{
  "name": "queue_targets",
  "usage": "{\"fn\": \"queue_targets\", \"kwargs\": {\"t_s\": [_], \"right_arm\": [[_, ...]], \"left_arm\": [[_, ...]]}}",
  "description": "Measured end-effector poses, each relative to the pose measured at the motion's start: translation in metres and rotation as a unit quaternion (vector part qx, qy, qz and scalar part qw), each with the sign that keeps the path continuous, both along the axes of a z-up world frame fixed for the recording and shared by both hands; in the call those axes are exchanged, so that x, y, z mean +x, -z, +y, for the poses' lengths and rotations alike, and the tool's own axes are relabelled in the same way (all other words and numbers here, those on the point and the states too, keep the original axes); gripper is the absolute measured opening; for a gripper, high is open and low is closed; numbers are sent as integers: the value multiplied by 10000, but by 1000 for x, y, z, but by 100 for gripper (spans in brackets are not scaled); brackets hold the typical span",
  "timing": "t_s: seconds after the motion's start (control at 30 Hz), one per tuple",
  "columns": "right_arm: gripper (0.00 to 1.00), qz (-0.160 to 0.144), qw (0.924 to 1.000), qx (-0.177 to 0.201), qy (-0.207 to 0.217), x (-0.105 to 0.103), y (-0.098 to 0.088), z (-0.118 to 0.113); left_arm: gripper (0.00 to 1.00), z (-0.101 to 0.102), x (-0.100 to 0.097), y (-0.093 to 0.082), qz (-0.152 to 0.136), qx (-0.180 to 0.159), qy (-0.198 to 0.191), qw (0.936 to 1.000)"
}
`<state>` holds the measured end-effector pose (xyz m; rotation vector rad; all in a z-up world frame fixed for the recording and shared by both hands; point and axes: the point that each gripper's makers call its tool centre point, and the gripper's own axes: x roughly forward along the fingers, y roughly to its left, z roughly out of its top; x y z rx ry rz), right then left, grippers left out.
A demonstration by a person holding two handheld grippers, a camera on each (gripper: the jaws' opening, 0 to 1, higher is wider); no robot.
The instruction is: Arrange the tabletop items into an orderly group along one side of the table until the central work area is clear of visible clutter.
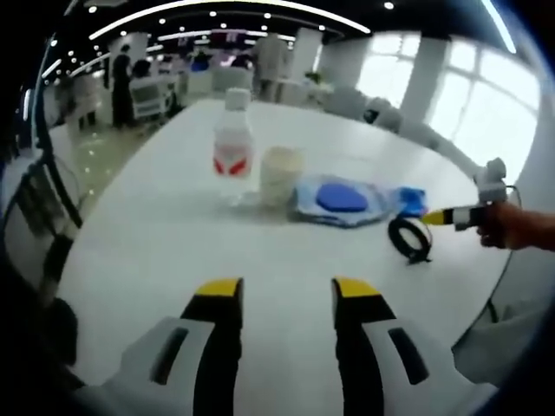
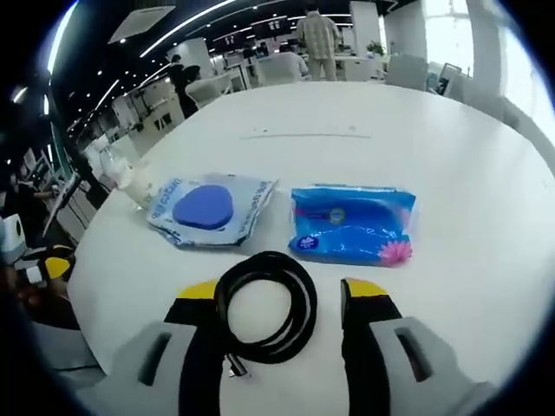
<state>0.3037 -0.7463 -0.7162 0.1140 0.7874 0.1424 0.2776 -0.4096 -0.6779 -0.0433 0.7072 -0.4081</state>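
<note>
the white counter [image 2: 486, 173] was seen carrying a loose group of items. in the right gripper view, a coiled black cable [image 2: 266, 305] lay flat between the wide-spread jaws of the right gripper [image 2: 284, 299], not yet clamped. just beyond it lay a blue tissue pack [image 2: 351, 224] and, beside that, a clear pouch with a blue pad [image 2: 208, 208]. in the left gripper view, the left gripper [image 1: 284, 291] was held with its jaws apart and empty, well short of a water bottle [image 1: 233, 147] and a pale cup [image 1: 282, 173] standing upright near each other. the cable was judged light and springy, likely to uncoil; it would best be pinched across the bundled strands of one side of the loop. the tissue pack was judged soft and slippery.
</note>
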Motion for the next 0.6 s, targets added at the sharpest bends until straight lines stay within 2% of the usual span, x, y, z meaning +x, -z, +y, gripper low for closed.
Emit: {"fn": "queue_targets", "kwargs": {"t_s": [0.23,0.47,0.6], "right_arm": [[58,-245,9997,75,63,-11,-20,0],[60,-423,9991,7,15,-32,-34,9],[65,-514,9984,154,171,-45,-44,13]], "left_arm": [[45,1,-1,0,-3,26,22,10000],[52,-11,-7,-7,18,-93,203,9997],[61,-19,-10,-17,46,-420,381,9984]]}}
